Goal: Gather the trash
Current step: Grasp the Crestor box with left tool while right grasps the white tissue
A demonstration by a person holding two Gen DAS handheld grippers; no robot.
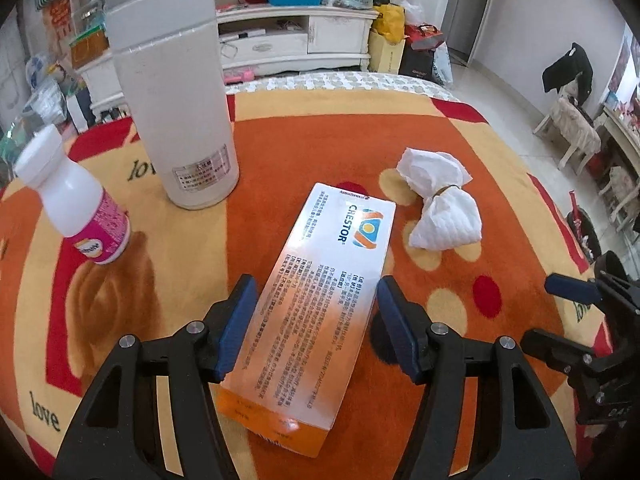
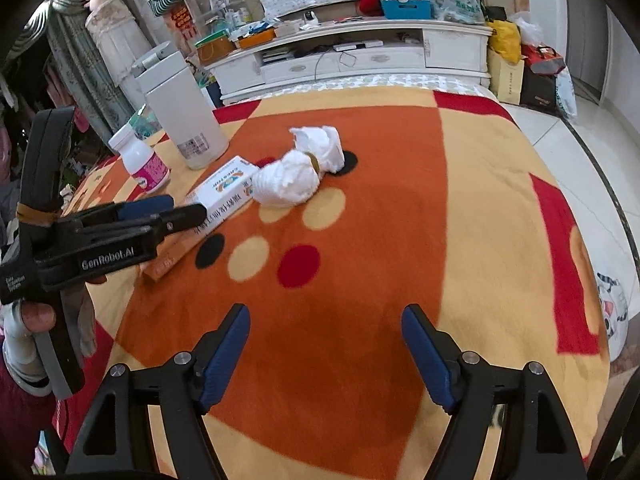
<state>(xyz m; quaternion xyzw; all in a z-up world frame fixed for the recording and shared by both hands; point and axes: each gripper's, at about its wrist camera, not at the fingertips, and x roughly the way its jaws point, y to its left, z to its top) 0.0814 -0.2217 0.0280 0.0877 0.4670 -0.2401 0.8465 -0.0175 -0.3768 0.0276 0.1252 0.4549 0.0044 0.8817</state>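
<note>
Left wrist view: the left gripper stands with jaws apart, straddling one medicine box without pressing it. Beyond lie one tissue wad, one white bottle and one grey canister on the blanket. The right gripper gapes over bare blanket, empty.

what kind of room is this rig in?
Most likely a lived-in home living room. A white TV-style cabinet piled with clutter runs along the far wall, a chair stands on the tiled floor, and the work surface is covered by a patterned fleece blanket.
</note>
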